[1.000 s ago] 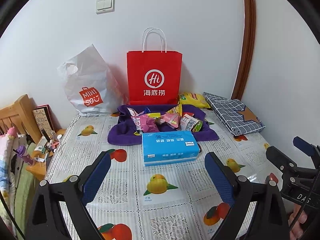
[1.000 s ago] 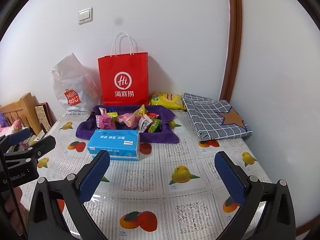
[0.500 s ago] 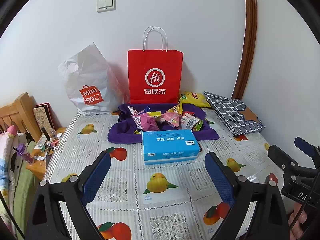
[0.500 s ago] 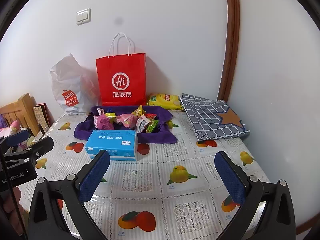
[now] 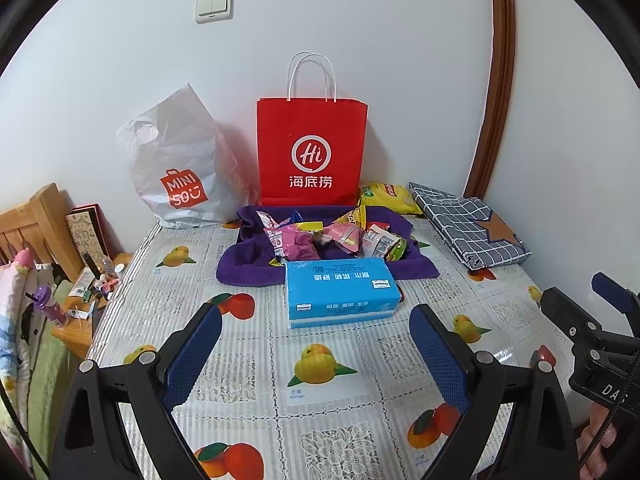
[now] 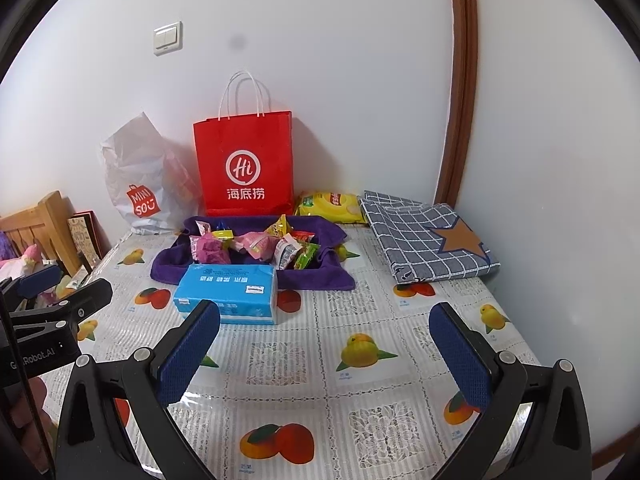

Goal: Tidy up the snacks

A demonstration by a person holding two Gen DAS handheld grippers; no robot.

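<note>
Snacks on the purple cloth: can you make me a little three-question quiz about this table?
1. True or false: the blue tissue pack lies on top of the snacks.
2. Which bag stands upright behind the purple cloth? A white plastic bag B red paper bag
3. Fill in: both the left gripper and right gripper are ____.

Key: 1 false, it lies in front of them; 2 B, the red paper bag; 3 open.

The red bag (image 5: 311, 152) hides part of the yellow packet (image 5: 386, 199); small bedside items (image 5: 96, 284) are indistinct.
</note>
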